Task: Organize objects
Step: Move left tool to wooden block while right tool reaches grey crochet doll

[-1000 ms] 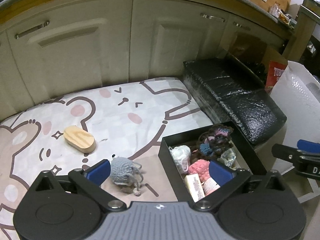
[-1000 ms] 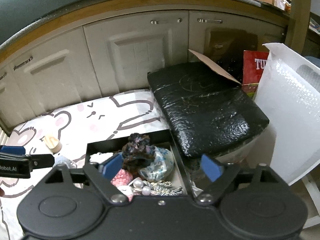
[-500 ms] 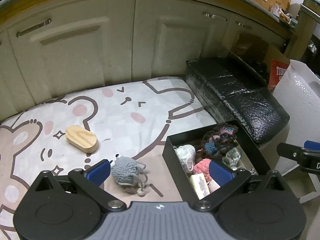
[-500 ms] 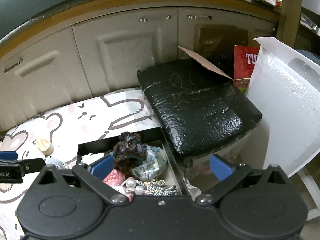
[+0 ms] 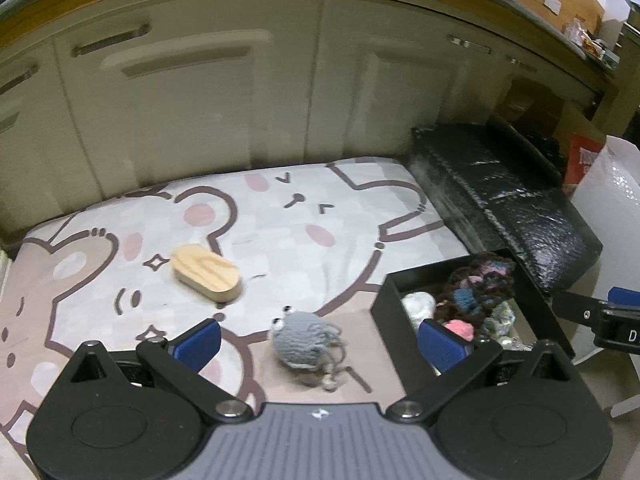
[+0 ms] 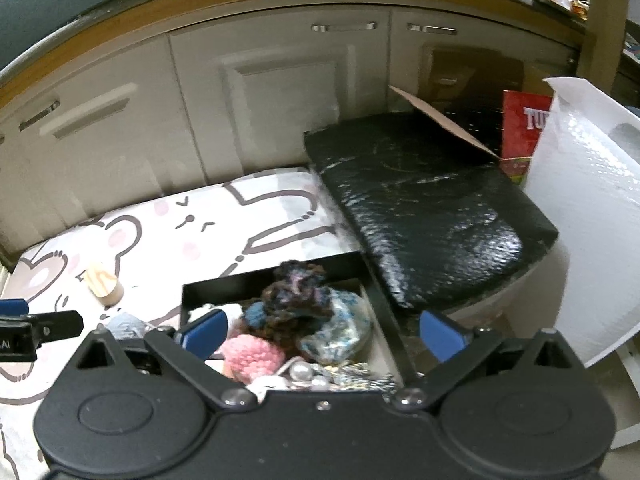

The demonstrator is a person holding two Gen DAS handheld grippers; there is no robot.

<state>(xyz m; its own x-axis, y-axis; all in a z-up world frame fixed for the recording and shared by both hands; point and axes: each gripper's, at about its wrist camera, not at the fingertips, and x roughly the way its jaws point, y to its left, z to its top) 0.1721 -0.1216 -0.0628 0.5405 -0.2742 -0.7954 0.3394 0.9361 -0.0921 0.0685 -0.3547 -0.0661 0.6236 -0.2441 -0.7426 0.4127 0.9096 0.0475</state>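
A grey crocheted octopus toy (image 5: 305,338) lies on the cartoon-print mat (image 5: 280,224), between the wide-apart fingers of my left gripper (image 5: 320,338), which is open and hovers over it. Farther left rests an oval wooden block (image 5: 206,272) (image 6: 103,282). A black box (image 5: 390,300) (image 6: 376,300) at the right holds a dark crochet piece (image 6: 298,290), a pink knitted ball (image 6: 252,356), pearls and several other small things. My right gripper (image 6: 324,330) hangs open above that box, nothing between its pads.
Cream cabinet doors (image 5: 200,100) stand along the back. A black wrapped package (image 6: 424,208) lies right of the mat, with a cardboard flap and a red box (image 6: 524,132) behind it. A white bubble-wrap roll (image 6: 588,216) stands at far right.
Both views have shifted: the left gripper drifted left, so the octopus toy now sits centred between its fingers. The right gripper's jaws widened slightly over the box.
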